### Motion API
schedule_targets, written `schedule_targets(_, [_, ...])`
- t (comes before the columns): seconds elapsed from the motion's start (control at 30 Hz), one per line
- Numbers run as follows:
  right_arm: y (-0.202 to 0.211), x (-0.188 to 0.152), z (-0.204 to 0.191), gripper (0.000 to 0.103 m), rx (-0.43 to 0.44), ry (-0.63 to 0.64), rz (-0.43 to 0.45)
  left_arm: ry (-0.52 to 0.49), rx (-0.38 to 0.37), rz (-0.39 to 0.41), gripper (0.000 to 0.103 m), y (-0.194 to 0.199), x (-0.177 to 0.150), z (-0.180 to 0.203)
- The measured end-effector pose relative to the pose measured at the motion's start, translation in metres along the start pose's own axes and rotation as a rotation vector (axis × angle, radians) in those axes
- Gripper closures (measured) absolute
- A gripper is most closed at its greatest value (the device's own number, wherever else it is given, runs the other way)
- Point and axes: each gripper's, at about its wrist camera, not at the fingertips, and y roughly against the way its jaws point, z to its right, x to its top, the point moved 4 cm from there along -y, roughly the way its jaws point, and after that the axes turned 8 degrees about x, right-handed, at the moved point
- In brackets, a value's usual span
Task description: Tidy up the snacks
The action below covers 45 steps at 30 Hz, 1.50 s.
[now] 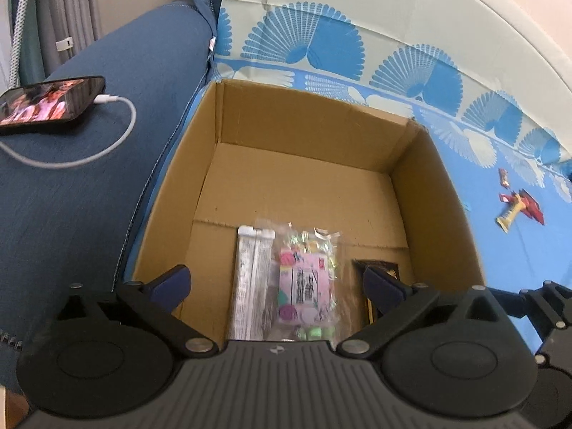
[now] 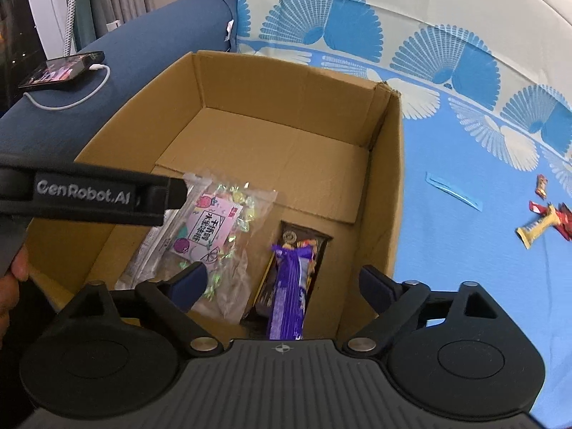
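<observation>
An open cardboard box (image 1: 304, 132) (image 2: 286, 93) stands on a blue patterned mat. On its floor lie a clear candy bag with a pink label (image 1: 304, 286) (image 2: 211, 228), a white packet (image 1: 250, 279) (image 2: 150, 250) beside it, and a dark package (image 1: 379, 264) (image 2: 321, 250). A purple wrapped bar (image 2: 289, 286) rests on the dark package. My left gripper (image 1: 275, 279) hangs open above the candy bag, not touching it. My right gripper (image 2: 282, 275) is open over the purple bar, its pads clear of it.
Loose wrapped snacks (image 1: 518, 207) (image 2: 543, 221) lie on the mat (image 2: 464, 250) right of the box, with a small blue strip (image 2: 454, 191). A charging phone (image 1: 50, 102) (image 2: 64, 69) sits on the blue sofa arm (image 1: 89, 196) at left. A hand (image 2: 14, 271) holds the left gripper's body (image 2: 89, 193).
</observation>
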Motion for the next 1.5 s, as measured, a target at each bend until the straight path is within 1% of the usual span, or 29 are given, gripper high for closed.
schedule_targets(0.13, [0.016,-0.01,-0.007,0.004,0.003,0.004,-0.007,0.01,-0.003,-0.005,0.0,0.018,-0.013,-0.002])
schedule_targets(0.2, [0.026,-0.015,-0.011,0.002,-0.001,0.009,0.0,0.018,0.005,-0.006,0.0,0.028,-0.02,-0.005])
schedule_targets(0.33, [0.046,-0.025,-0.02,0.001,0.002,0.021,0.019,0.04,0.015,-0.008,0.0,0.048,-0.031,-0.009])
schedule_targets(0.53, [0.08,-0.036,-0.029,0.0,-0.013,0.047,0.081,0.043,0.042,0.022,0.0,0.078,-0.046,-0.013])
schedule_targets(0.63, [0.097,-0.041,-0.031,0.0,-0.018,0.044,0.121,0.041,0.043,0.037,0.0,0.093,-0.054,-0.012])
schedule_targets(0.83, [0.124,-0.056,-0.035,0.0,-0.018,0.039,0.176,0.007,0.035,0.08,0.0,0.124,-0.071,-0.002])
schedule_targets(0.9, [0.132,-0.059,-0.036,0.0,-0.019,0.037,0.194,-0.004,0.03,0.088,0.0,0.131,-0.076,0.001])
schedule_targets(1.2, [0.161,-0.079,-0.035,0.0,-0.034,0.014,0.259,0.001,0.029,0.124,0.0,0.159,-0.092,0.003])
schedule_targets(1.5, [0.18,-0.093,-0.044,0.0,-0.03,0.017,0.295,0.0,0.022,0.154,0.0,0.181,-0.107,0.003])
